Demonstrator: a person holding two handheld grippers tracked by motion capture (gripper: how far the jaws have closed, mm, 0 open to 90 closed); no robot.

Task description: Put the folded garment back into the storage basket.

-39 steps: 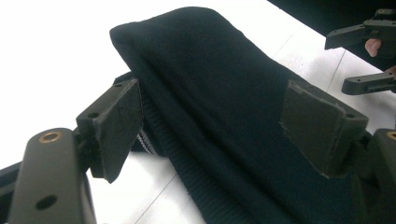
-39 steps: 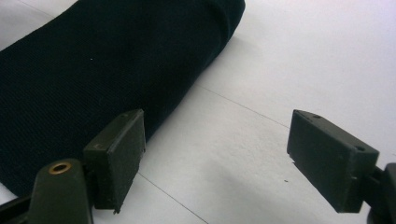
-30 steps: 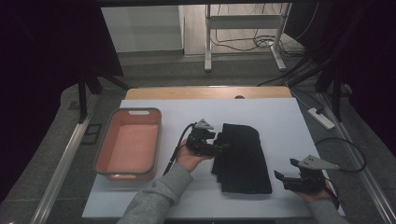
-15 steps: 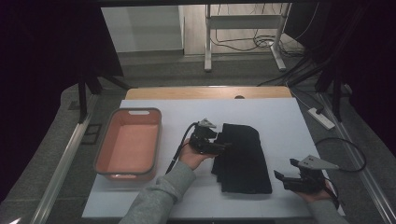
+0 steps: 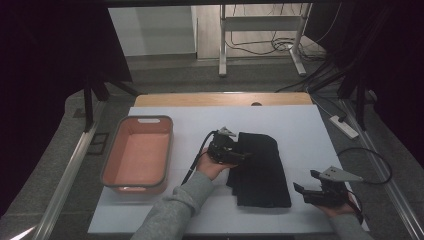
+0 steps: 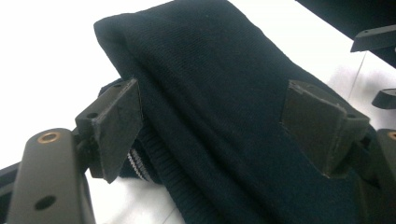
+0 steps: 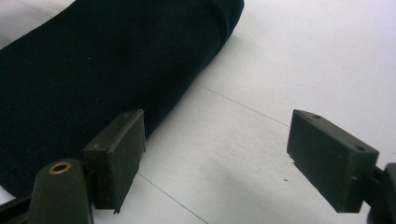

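A folded black knit garment [image 5: 260,170] lies in the middle of the white table [image 5: 295,125]. My left gripper [image 5: 240,156] rests at the garment's left edge, open, its jaws straddling the thick fold of dark cloth [image 6: 219,112]. A ribbed hem with a pale stripe [image 6: 140,165] peeks out under the fold. My right gripper [image 5: 306,182] sits near the table's front right, open, just right of the garment [image 7: 102,65]. Nothing lies between its jaws except the bare table top [image 7: 243,154].
A salmon-coloured plastic tub [image 5: 139,152] stands at the left of the table. A cable [image 5: 367,160] loops off the right edge. Beyond the far edge stand a metal desk frame [image 5: 260,35] and a power strip [image 5: 344,126] on the floor.
My left gripper has crept slightly right, further onto the garment's left edge. The right gripper has stayed where it was.
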